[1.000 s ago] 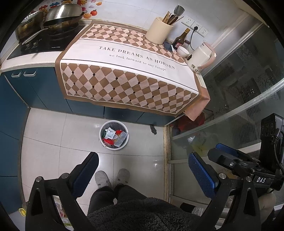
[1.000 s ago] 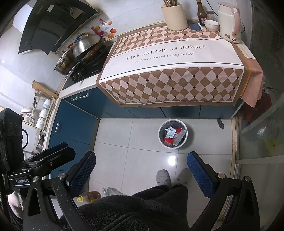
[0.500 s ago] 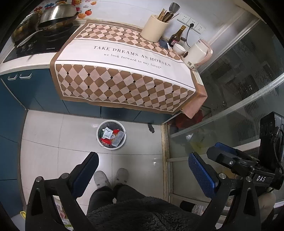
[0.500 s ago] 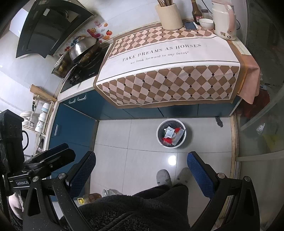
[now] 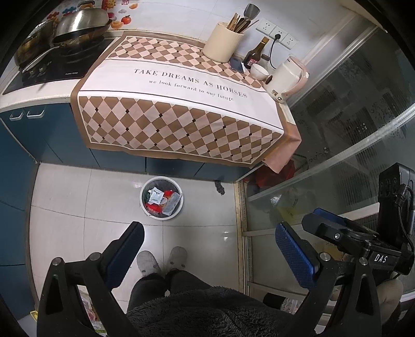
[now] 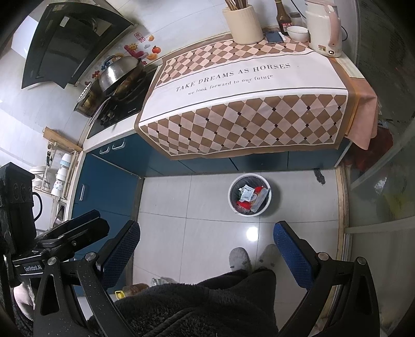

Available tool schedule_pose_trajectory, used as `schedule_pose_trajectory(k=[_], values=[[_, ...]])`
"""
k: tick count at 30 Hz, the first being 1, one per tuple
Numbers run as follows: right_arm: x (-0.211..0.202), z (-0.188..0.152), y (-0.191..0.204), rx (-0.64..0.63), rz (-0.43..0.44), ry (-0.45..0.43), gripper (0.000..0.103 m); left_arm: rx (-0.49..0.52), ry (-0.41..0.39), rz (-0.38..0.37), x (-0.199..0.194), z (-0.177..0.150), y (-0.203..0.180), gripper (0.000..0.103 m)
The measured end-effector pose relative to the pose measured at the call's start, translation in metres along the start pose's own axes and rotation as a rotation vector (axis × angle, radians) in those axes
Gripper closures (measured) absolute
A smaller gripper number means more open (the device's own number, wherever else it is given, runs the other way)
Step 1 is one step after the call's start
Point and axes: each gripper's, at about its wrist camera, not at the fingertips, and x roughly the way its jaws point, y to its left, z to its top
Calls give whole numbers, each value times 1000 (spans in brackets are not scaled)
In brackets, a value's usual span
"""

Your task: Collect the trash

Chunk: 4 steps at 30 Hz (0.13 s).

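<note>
Your left gripper (image 5: 208, 255) hangs high over the floor, fingers spread wide, nothing between them; the pads (image 5: 294, 256) are blue with a dimpled, knurled face, set on matte black triangular arms. Your right gripper (image 6: 207, 255) reads the same: jaws fully apart, empty, the same stippled blue pads (image 6: 291, 255).

The trash bin (image 5: 143, 204) is a round white pail with a dark liner, standing on glossy pale floor tiles (image 5: 194, 228) just in front of the blue cabinet fronts (image 5: 23, 145). Inside it lie crumpled wrappers (image 5: 155, 195): a white sachet with print, red foil, a clear plastic piece. In the right wrist view the bin (image 6: 267, 204) sits ahead of your grey slippers (image 6: 240, 258) and well apart from both grippers.

The counter carries a draped cloth (image 5: 181, 114), a brown and pink diamond check with a white band of printed lettering, hanging over the front edge. At its far end: a cream cylindrical utensil crock (image 5: 223, 42), a dark glass bottle (image 5: 255, 51), a small white bowl (image 5: 258, 71) and a cream kettle (image 5: 285, 79) with a pink handle. On the black hob (image 5: 57, 64) sits a domed steel wok lid (image 5: 83, 20). A small dark scrap (image 5: 220, 186) lies on the tiles near the frosted glass door (image 5: 350, 145).
</note>
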Motion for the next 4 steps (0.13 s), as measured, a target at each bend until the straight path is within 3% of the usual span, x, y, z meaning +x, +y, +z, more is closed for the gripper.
schedule_pose_trajectory(k=[4], values=[[0,0,-1,-2,0,0,0,12,-4,-1,-2,4,-1,0]])
